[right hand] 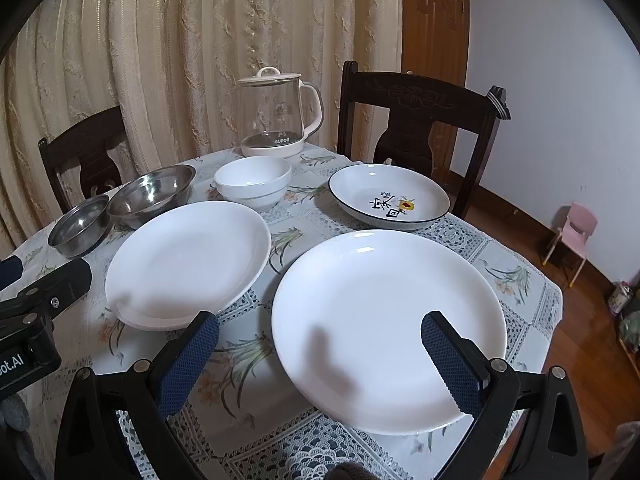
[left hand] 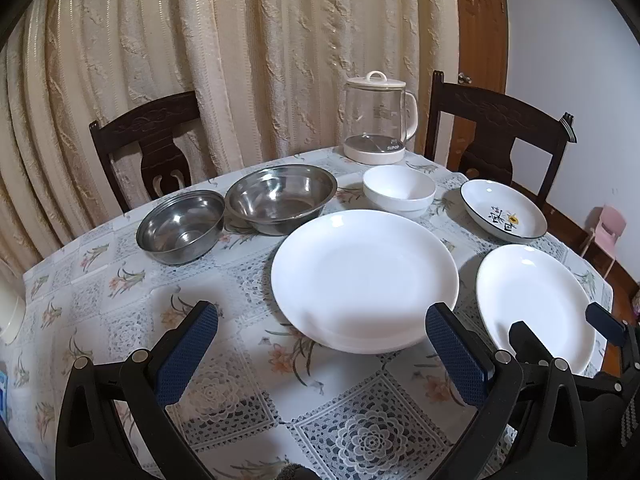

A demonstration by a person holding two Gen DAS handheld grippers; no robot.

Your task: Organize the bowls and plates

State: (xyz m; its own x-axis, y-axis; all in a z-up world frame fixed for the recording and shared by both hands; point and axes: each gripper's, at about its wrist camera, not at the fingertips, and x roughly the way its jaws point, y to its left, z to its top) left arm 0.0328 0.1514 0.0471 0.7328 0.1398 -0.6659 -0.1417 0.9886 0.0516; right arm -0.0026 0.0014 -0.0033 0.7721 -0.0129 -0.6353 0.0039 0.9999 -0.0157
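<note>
A large white plate [left hand: 364,276] [right hand: 188,256] lies mid-table, with a second rim showing under its near edge. To its right lies another white plate [left hand: 532,304] [right hand: 388,320]. Behind them are a flower-painted plate [left hand: 502,210] [right hand: 390,196], a white bowl [left hand: 399,190] [right hand: 253,180], a large steel bowl [left hand: 280,196] [right hand: 152,192] and a small steel bowl [left hand: 180,226] [right hand: 80,230]. My left gripper [left hand: 322,316] [right hand: 44,274] hovers open before the large plate. My right gripper [right hand: 320,320] [left hand: 560,320] hovers open over the right plate, holding nothing.
A glass kettle [left hand: 378,118] [right hand: 276,114] stands at the table's far edge. Two dark wooden chairs [left hand: 496,132] [left hand: 150,140] stand behind the table, with a curtain behind them. The lace tablecloth [left hand: 240,380] drops off at the right edge, above wooden floor.
</note>
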